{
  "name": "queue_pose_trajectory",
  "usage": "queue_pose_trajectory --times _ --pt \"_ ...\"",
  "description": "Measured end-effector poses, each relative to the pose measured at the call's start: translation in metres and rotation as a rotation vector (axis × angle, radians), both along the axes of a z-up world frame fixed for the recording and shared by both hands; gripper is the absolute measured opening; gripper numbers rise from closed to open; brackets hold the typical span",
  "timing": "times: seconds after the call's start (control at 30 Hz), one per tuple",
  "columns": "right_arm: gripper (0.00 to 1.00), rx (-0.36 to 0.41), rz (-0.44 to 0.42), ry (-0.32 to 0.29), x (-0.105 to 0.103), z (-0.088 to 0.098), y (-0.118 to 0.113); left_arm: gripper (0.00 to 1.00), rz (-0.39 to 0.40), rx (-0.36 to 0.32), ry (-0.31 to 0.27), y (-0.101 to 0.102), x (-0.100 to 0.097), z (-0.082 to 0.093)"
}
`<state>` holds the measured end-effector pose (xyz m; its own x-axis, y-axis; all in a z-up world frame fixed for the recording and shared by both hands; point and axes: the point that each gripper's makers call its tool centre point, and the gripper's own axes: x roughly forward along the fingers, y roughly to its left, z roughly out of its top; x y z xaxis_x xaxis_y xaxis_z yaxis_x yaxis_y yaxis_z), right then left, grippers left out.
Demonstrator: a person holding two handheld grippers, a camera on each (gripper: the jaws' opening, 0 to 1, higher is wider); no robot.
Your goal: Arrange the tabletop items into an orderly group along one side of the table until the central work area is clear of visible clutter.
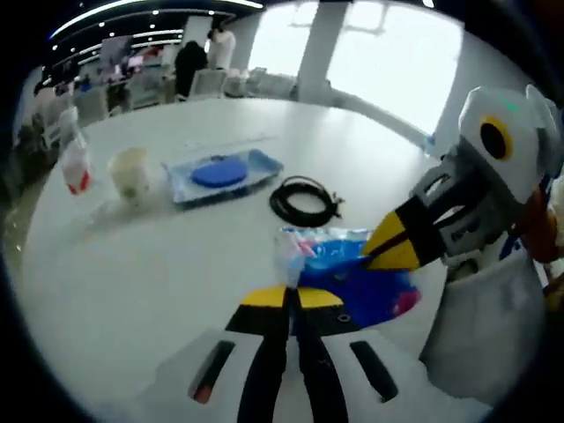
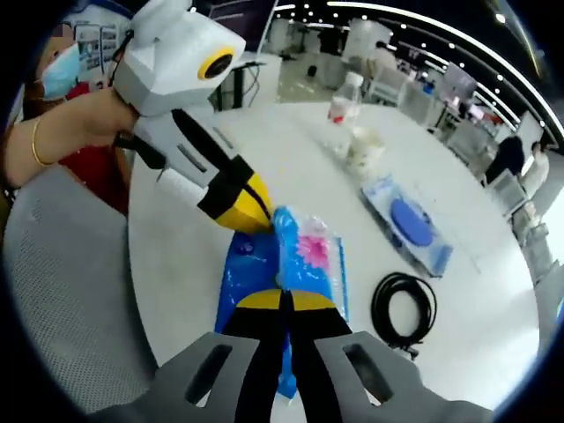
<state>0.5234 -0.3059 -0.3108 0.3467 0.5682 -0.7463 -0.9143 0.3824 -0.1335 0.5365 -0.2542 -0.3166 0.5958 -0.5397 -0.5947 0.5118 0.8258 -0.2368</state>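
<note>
A blue plastic pack with pink print (image 1: 357, 275) (image 2: 304, 256) lies near the edge of the white round table (image 1: 123, 273) (image 2: 493, 291). My left gripper (image 1: 292, 298) is shut on a crinkled end of the pack; in the right gripper view it comes in from the upper left (image 2: 256, 211), held by a hand. My right gripper (image 2: 284, 300) is shut on the pack's other end, and reaches in from the right in the left gripper view (image 1: 394, 245). Further in lie a coiled black cable (image 1: 304, 201) (image 2: 404, 308) and a blue tray holding a blue disc (image 1: 225, 174) (image 2: 410, 225).
A pale paper cup (image 1: 130, 174) (image 2: 363, 150) and a clear bottle with a red label (image 1: 75, 159) (image 2: 344, 101) stand side by side towards one edge. A grey chair (image 2: 62, 291) sits by the table. Other tables, chairs and people fill the room behind.
</note>
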Motion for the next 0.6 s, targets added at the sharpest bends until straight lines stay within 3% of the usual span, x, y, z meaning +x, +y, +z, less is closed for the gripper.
queue_pose_trajectory --times 0.23,0.4,0.6 --pt "0.05 0.107 -0.144 0.011 0.014 0.009 0.002 0.0 0.096 -0.048 -0.018 0.007 0.008 0.012" --pt "0.24 0.116 -0.221 -0.131 0.032 0.027 -0.006 0.0 0.173 -0.102 -0.016 0.014 0.013 0.017" --pt "0.43 0.169 -0.32 -0.145 0.038 0.039 -0.015 0.0 0.287 -0.126 -0.014 0.031 0.019 0.02"
